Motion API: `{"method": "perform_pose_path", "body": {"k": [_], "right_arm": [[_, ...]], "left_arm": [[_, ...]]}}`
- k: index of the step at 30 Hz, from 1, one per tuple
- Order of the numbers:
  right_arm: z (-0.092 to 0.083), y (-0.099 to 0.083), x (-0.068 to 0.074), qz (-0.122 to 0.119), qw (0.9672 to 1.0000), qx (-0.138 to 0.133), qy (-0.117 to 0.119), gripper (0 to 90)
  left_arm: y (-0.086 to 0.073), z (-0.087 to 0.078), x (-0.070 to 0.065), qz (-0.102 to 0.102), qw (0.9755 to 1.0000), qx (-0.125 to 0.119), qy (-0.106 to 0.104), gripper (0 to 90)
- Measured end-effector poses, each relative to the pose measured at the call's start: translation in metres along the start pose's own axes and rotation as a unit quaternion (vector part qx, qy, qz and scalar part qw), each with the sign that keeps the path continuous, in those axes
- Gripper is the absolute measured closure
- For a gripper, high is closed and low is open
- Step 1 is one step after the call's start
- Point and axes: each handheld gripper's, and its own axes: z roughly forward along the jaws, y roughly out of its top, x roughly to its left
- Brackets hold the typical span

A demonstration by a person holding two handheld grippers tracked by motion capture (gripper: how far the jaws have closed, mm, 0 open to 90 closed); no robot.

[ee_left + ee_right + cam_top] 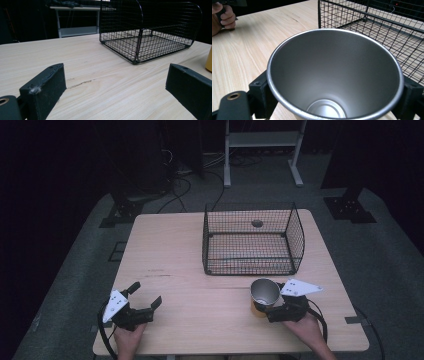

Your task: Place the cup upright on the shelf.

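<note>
High view gives me one metal cup, standing upright on the near right part of the table, just in front of the one black wire basket. The cup has a yellow lower body and a bare silver inside; in the right gripper view I look straight down into it and see nothing in it. My right gripper has its two jaws against opposite sides of the cup, clamped around it, with my right hand coming in from the bottom edge. My left gripper sits low at the near left of the table, well apart from the cup, jaws spread wide with nothing between them, pointing toward the basket. My left hand holds it from behind.
</note>
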Motion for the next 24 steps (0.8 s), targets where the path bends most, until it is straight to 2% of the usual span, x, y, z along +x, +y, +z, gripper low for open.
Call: {"method": "perform_pose_path", "body": {"k": [13, 24], "right_arm": [[-0.014, 0.008, -0.007, 0.006, 1.0000, -0.004, -0.005, 12.6], [-0.027, 0.019, -0.013, -0.002, 0.9999, -0.007, -0.011, 12.6]], "left_arm": [[0.000, 0.000, 0.000, 0.000, 1.0000, 0.000, 0.001, 2.2], [0.000, 0.000, 0.000, 0.000, 1.0000, 0.000, 0.001, 2.2]]}}
